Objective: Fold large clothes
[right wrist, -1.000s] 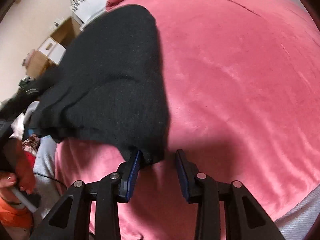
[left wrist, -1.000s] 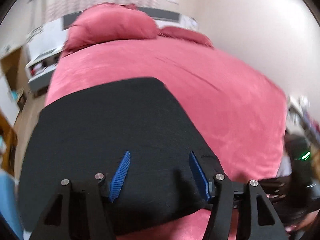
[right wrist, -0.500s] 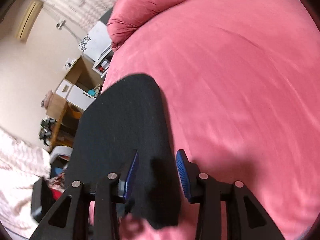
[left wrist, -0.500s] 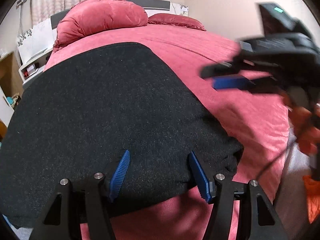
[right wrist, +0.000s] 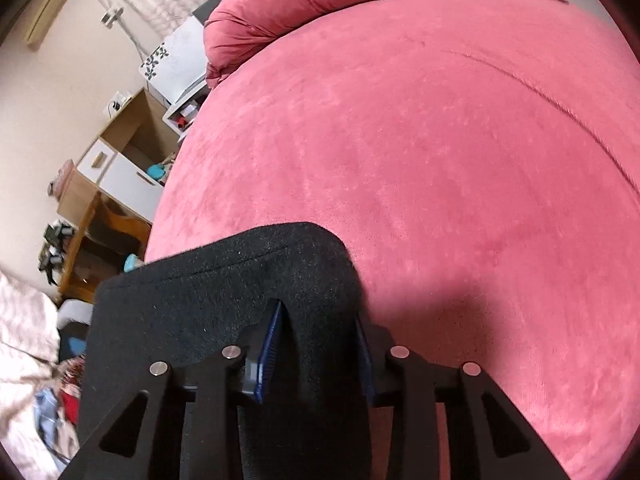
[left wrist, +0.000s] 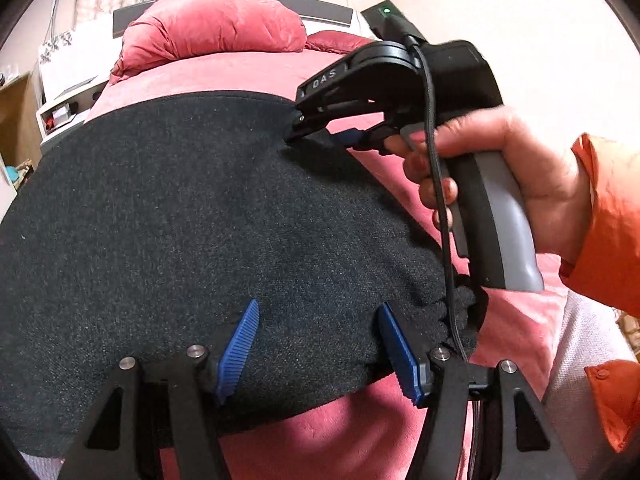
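A black knit garment (left wrist: 192, 216) lies folded flat on the pink bed (left wrist: 248, 68). My left gripper (left wrist: 318, 344) is open, its blue fingers spread just above the garment's near edge. My right gripper (right wrist: 318, 344) is open, its fingers either side of the garment's far right edge (right wrist: 256, 276) with fabric between them. In the left wrist view the right gripper (left wrist: 320, 130) shows at that far corner, held by a hand in an orange sleeve.
Pink pillows (left wrist: 212, 26) lie at the head of the bed. A white nightstand (right wrist: 176, 68), wooden cabinets (right wrist: 116, 160) and piled clothes (right wrist: 32, 360) stand left of the bed. Pink bedspread (right wrist: 460, 160) stretches to the right of the garment.
My right gripper swung from the garment's near corner up to its far right corner and lowered onto the fabric. My left gripper came down close to the near edge.
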Demonstrator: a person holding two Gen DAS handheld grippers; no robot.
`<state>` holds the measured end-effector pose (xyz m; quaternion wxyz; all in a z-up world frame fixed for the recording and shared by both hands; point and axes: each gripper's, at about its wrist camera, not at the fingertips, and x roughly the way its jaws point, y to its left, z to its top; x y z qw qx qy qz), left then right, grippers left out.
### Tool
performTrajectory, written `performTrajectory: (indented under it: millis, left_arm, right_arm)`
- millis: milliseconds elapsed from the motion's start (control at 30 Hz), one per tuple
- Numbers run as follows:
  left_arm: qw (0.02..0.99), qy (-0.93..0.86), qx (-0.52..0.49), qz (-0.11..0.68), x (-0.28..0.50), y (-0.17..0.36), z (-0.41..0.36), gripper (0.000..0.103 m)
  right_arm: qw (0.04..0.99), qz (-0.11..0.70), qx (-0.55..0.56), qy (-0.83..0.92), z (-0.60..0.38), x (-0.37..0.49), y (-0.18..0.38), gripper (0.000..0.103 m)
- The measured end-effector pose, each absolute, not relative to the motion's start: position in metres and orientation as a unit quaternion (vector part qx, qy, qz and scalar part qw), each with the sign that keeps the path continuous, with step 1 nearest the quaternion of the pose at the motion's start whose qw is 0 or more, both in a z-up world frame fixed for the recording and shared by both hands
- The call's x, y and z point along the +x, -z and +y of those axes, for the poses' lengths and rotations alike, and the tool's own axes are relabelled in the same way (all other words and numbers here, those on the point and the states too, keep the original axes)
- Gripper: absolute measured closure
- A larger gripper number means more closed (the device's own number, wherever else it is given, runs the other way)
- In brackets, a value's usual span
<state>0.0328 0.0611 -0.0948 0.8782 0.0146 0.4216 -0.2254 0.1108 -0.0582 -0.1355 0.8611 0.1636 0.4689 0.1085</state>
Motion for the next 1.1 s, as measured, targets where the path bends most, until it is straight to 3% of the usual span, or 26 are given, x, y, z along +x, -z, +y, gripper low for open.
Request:
performTrajectory:
  millis: [100,233,400,567,800,1100]
  left_arm:
    - [0.881,0.231,0.000,0.413,0.033,0.088,0.063,0.040]
    - [0.896,0.191,-0.020,0.401,0.030,0.072,0.081,0.040]
    - [0.919,0.110,-0.017,0.379,0.039,0.048,0.116,0.039]
    - [0.930,0.016,-0.003,0.368,0.062,0.049,0.162,0.022]
    - [0.913,-0.022,-0.017,0.407,0.084,0.086,0.222,0.018]
    - [0.898,-0.001,-0.085,0.431,0.088,0.090,0.229,0.008]
  right_arm:
    - [0.856,0.462,0.199,-0.116,-0.073,0.095,0.134,0.058]
    - [0.819,0.478,0.286,-0.135,-0.095,0.057,0.151,0.057]
    - [0.822,0.471,0.272,-0.170,-0.087,0.026,0.157,0.056]
    - [0.820,0.480,0.262,-0.169,-0.073,0.038,0.154,0.052]
    - [0.826,0.477,0.242,-0.177,-0.060,0.052,0.154,0.048]
    - [0.835,0.471,0.221,-0.179,-0.071,0.038,0.148,0.046]
